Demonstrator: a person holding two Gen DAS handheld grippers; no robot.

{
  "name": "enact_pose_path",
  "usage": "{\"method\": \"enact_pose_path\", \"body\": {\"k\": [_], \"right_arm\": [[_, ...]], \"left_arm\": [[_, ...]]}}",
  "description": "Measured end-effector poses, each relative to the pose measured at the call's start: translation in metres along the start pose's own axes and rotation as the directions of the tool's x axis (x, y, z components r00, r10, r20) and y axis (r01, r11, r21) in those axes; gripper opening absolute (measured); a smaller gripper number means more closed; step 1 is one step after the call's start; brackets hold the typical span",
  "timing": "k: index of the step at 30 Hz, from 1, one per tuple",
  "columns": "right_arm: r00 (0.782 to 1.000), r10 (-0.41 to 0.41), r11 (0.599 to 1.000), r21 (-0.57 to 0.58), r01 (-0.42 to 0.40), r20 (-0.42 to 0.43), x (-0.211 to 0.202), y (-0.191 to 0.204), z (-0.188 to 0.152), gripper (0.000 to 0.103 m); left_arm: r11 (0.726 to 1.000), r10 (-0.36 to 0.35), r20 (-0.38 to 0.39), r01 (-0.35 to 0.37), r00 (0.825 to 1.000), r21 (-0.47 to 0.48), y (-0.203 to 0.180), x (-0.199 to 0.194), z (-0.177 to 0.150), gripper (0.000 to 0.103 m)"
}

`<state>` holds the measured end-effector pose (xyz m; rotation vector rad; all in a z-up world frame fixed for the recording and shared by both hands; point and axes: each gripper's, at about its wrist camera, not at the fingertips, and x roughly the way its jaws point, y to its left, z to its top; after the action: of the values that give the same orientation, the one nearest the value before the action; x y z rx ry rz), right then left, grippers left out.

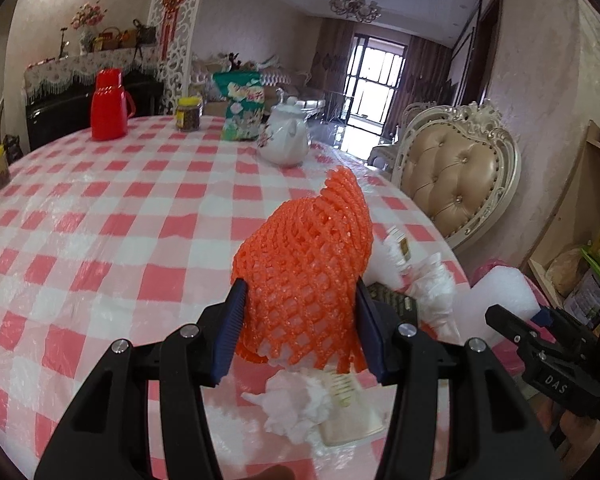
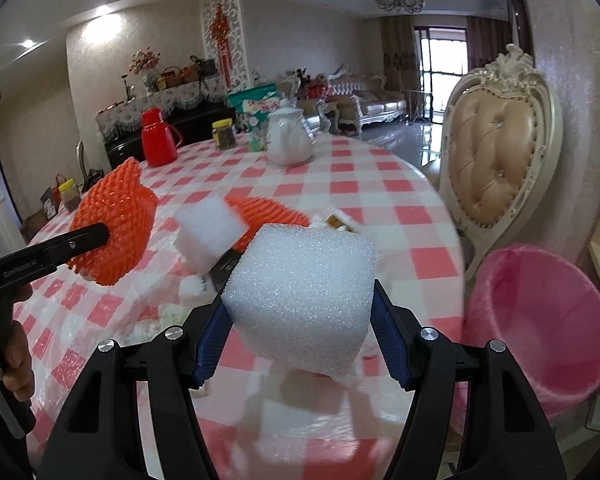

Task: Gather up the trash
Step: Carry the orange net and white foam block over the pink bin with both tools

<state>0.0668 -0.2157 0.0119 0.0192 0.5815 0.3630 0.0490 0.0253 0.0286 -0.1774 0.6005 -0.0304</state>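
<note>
While clamped in the right gripper (image 2: 300,320), white foam block (image 2: 300,300) held above the checked table (image 2: 380,184), pink bin (image 2: 540,320) standing just off the table edge to the right and lower, beside the chair (image 2: 500,152). Left gripper (image 1: 300,316) clenched on orange foam net (image 1: 304,272), raised over crumpled tissue (image 1: 296,404) and wrappers left on the cloth; second orange net (image 2: 268,212) and another white block (image 2: 208,228) lying farther in. Judged: right hand far nearer the bin, so a short swing rightward, then release; left load crosses after.
</note>
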Motion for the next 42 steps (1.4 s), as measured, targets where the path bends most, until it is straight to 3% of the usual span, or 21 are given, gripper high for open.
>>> {"method": "enact_pose_path", "body": {"k": [11, 24, 31, 42], "right_arm": [[0.990, -0.127, 0.990, 0.063, 0.124, 0.054, -0.027, -0.058, 0.011, 0.063], [0.947, -0.318, 0.939, 0.155, 0.307, 0.048, -0.052, -0.155, 0.004, 0.063], [0.929, -0.370, 0.915, 0.185, 0.359, 0.027, -0.057, -0.191, -0.004, 0.063], [0.917, -0.398, 0.887, 0.242, 0.392, -0.029, -0.049, -0.236, -0.017, 0.063]], "left_arm": [[0.994, -0.074, 0.024, 0.072, 0.997, 0.078, -0.052, 0.004, 0.015, 0.050], [0.960, -0.221, 0.006, 0.217, 0.975, 0.179, -0.145, 0.028, 0.028, 0.051], [0.934, -0.286, -0.014, 0.282, 0.958, 0.220, -0.197, 0.044, 0.029, 0.051], [0.895, -0.356, -0.085, 0.366, 0.931, 0.256, -0.266, 0.083, 0.022, 0.052]]}}
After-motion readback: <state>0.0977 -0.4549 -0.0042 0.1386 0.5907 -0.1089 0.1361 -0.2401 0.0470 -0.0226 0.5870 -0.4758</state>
